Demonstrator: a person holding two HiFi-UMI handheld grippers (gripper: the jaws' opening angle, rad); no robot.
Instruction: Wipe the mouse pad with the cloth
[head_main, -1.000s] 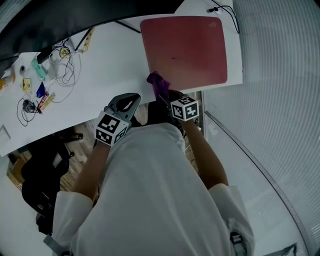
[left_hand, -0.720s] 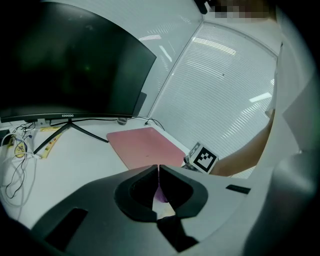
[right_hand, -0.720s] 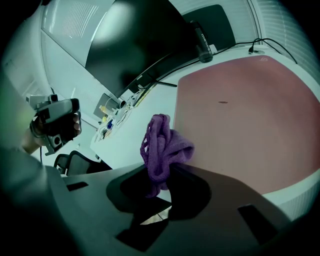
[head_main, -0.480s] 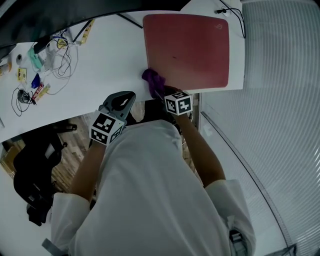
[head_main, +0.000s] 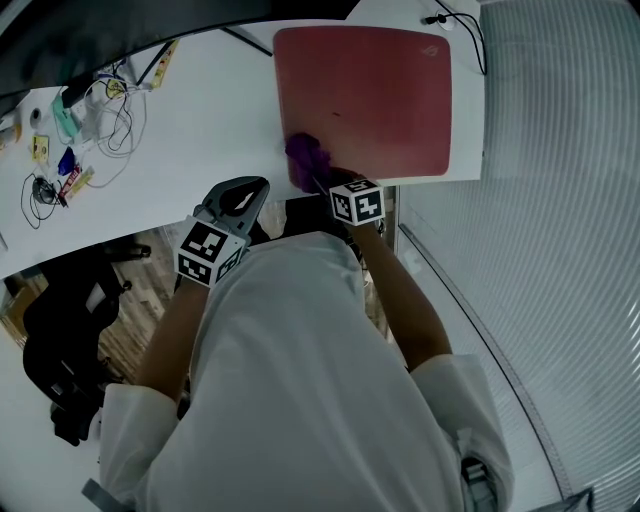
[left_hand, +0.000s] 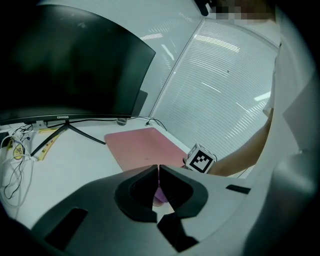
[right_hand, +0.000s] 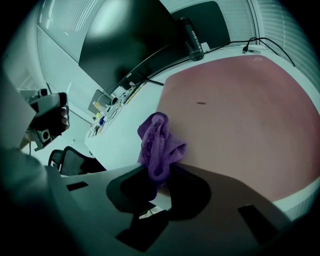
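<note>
This is an office workstation. A long white worktop (head_main: 220, 110) carries a wide, curved monitor (left_hand: 65, 65) on a spread-leg stand (left_hand: 67, 132), with a large pink mouse pad (head_main: 380, 90) lying in front of it. Loose cables (head_main: 115, 105) and small desk oddments (head_main: 60, 165) are scattered toward one end of the worktop, and another cable (head_main: 465, 30) runs off the far corner by the pad. A black swivel chair (head_main: 60, 350) stands on the wood-plank floor (head_main: 125, 340) below. Pale horizontal blinds (left_hand: 220, 90) cover the tall wall beside the worktop.
</note>
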